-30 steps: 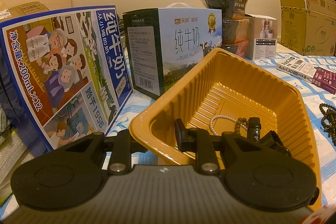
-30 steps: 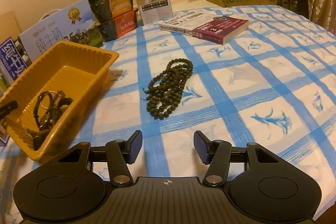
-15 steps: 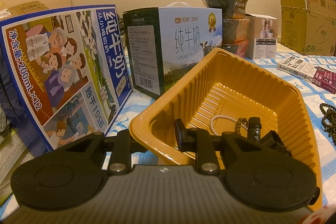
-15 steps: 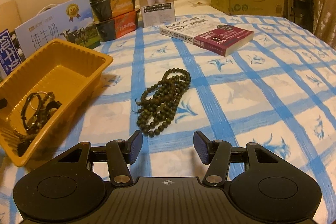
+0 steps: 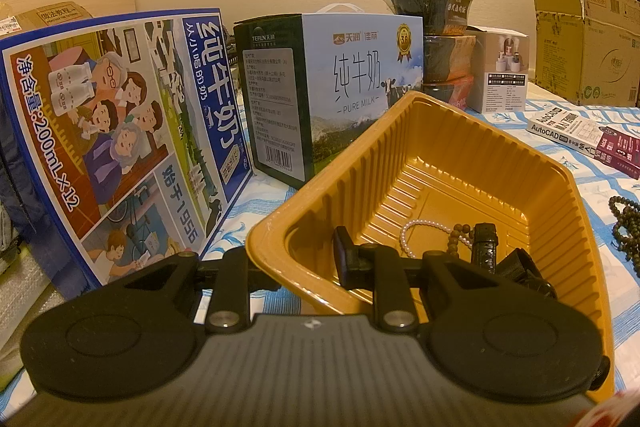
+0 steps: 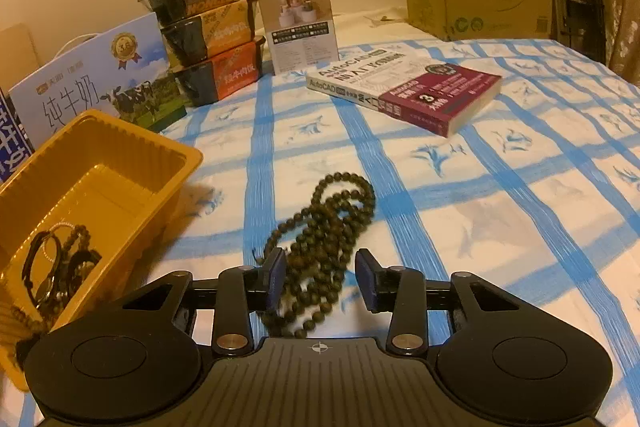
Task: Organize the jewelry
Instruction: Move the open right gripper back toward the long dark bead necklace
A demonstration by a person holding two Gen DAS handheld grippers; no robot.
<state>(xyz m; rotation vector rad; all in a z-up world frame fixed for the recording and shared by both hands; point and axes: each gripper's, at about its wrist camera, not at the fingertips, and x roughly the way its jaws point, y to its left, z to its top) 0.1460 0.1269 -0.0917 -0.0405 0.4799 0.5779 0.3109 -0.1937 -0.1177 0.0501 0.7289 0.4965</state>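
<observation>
Left gripper (image 5: 294,259) is clamped on the yellow tray's (image 5: 472,131) near wall; its outer finger is hidden. Right gripper (image 6: 320,277), jaws spread, straddles dark prayer beads (image 6: 324,239). "PURE MILK" carton (image 5: 360,83) and "AutoCAD" book (image 6: 404,93) are legible.

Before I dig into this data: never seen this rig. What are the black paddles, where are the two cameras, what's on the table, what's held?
No robot here: a person holds a two-finger tool in each hand, with a fisheye camera on each looking along its fingers. The black paddles are the tools themselves.

Left view: the left tool straddles the near rim of the yellow tray, one finger outside, one inside, steadying it. Inside lie a pearl bracelet and a black watch.

Right view: the right tool is open, its fingers on either side of a pile of dark beads on the blue-checked cloth, not yet closed. Behind lie a book, milk cartons and stacked bowls.
</observation>
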